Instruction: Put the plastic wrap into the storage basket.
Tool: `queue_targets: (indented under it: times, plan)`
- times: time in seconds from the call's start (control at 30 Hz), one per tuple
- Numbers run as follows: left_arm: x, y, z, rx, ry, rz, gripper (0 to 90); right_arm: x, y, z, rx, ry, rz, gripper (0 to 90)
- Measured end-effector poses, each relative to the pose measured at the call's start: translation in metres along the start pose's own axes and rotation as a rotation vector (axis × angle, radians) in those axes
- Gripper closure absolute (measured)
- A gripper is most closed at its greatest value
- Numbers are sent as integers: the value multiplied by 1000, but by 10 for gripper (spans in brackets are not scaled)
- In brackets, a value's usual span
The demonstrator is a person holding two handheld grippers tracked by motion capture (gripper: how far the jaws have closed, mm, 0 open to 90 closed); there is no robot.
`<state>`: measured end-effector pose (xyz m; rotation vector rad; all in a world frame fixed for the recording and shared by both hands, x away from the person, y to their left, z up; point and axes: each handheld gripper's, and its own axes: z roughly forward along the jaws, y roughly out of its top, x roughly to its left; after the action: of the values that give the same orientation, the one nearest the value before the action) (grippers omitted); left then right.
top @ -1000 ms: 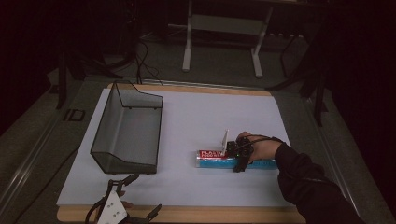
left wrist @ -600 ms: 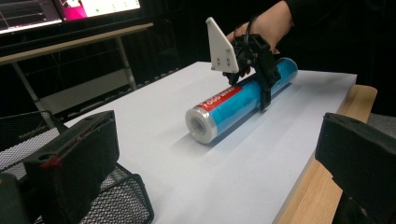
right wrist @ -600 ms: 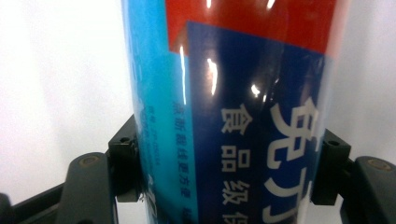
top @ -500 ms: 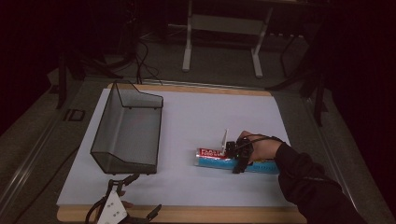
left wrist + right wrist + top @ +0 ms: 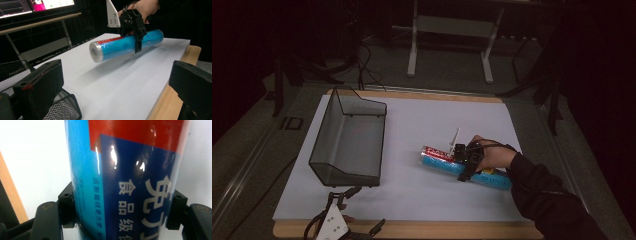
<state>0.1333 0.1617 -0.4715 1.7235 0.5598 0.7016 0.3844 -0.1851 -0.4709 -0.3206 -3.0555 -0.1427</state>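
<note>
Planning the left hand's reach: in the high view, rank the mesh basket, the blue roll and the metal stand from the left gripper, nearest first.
From the left gripper:
1. Mesh basket, just beyond it, left side.
2. Blue roll, right of centre, clamped in the right gripper.
3. Metal stand, on the floor past the table's far edge.

The room is dim, its far part nearly black. Light falls mainly on the white sheet (image 5: 422, 190) that covers most of the wooden tabletop (image 5: 412, 231) (bare wood shows along the near and far edges). Beyond the far edge stands a pale metal frame (image 5: 449, 35) on a grey floor (image 5: 242, 150) with dark cables (image 5: 362, 65). The left gripper view shows lit monitors (image 5: 37, 5) above a long desk (image 5: 37, 23).
</note>
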Motion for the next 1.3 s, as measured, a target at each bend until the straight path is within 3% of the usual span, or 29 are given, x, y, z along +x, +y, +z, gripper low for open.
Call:
queue_targets:
  times: [0.23, 0.33, 0.4, 0.47, 0.7, 0.97, 1.07, 1.3]
  plan:
    - [0, 0, 0, 0, -5, 0, 5, 11, 8, -8, -22, -13, 41, 315]
    - [-1, 1, 0, 1, -12, 2, 5, 16, 11, -9, -48, 6, 67, 315]
    - [-1, 1, 1, 3, -15, 4, 5, 18, 14, -10, -72, 30, 107, 315]
    - [-1, 1, 1, 3, -17, 4, 5, 20, 18, -12, -101, 26, 169, 315]
    - [-1, 1, 2, 1, -23, 1, 5, 20, 33, -19, -187, -9, 286, 315]
    - [-2, 1, 0, 0, -30, 10, 5, 19, 44, -21, -237, 12, 311, 315]
    - [-1, 1, 0, -2, -31, 4, 5, 20, 52, -23, -288, 30, 356, 315]
    - [-2, 2, 4, 4, -35, 14, 5, 18, 73, -28, -346, 4, 383, 315]
